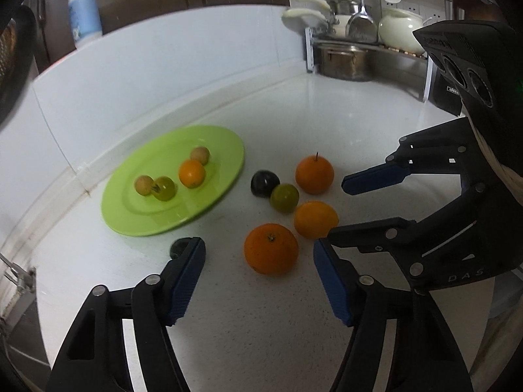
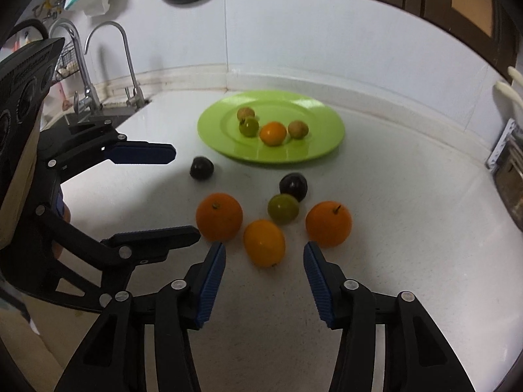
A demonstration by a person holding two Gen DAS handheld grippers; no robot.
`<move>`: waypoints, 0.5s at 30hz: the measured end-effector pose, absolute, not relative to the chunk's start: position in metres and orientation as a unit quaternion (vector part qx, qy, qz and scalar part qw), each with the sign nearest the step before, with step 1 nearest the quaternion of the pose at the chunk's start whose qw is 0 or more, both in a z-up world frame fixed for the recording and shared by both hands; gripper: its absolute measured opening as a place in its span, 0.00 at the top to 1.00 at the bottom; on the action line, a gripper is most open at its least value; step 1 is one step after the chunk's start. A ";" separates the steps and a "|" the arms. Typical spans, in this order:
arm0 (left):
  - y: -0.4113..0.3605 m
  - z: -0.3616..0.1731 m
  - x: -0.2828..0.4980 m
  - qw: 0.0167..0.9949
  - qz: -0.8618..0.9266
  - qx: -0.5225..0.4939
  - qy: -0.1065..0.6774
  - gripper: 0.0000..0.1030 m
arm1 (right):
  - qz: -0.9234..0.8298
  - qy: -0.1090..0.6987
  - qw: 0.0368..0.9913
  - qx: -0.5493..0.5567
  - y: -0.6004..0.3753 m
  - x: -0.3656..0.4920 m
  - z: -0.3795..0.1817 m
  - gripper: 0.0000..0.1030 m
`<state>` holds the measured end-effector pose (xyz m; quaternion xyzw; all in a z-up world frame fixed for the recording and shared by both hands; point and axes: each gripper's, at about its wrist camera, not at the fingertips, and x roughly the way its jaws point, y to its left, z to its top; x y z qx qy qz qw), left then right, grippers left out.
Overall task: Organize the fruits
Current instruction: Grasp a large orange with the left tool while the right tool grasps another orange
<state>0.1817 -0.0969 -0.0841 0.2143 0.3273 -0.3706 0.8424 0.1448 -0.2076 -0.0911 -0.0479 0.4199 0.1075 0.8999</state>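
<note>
A green plate (image 1: 215, 150) (image 2: 323, 137) on the white counter holds a small orange fruit (image 1: 192, 173) (image 2: 273, 133), a green fruit (image 1: 164, 188) (image 2: 248, 126) and two brownish fruits. Loose in front of it lie three oranges (image 1: 271, 248) (image 2: 264, 242), a green fruit (image 1: 284, 198) (image 2: 283, 208) and two dark plums (image 1: 264, 183) (image 2: 201, 168). My left gripper (image 1: 258, 254) (image 2: 183, 192) is open with one orange between its fingers. My right gripper (image 2: 264, 254) (image 1: 333, 209) is open around another orange (image 1: 315, 219).
A sink with two faucets (image 2: 98, 65) is at the left. A rack with pots and a white bowl (image 1: 366, 42) stands at the back right. A pump bottle (image 1: 84, 9) sits on the ledge behind the counter.
</note>
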 end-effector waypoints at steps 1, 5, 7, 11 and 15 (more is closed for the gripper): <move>-0.099 -0.087 0.183 0.840 -0.372 0.214 0.333 0.37 | 0.110 0.422 0.899 -0.046 -0.209 0.147 -0.094 0.54; -0.104 -0.094 0.188 0.834 -0.373 0.211 0.348 0.41 | 0.120 0.431 0.894 -0.037 -0.212 0.155 -0.104 0.57; -0.105 -0.096 0.192 0.830 -0.375 0.203 0.359 0.43 | 0.127 0.434 0.891 -0.034 -0.213 0.159 -0.108 0.58; -0.107 -0.098 0.197 0.828 -0.378 0.188 0.370 0.50 | 0.138 0.440 0.887 -0.020 -0.217 0.167 -0.113 0.63; -0.106 -0.100 0.202 0.822 -0.379 0.174 0.388 0.60 | 0.144 0.437 0.888 -0.015 -0.218 0.173 -0.113 0.64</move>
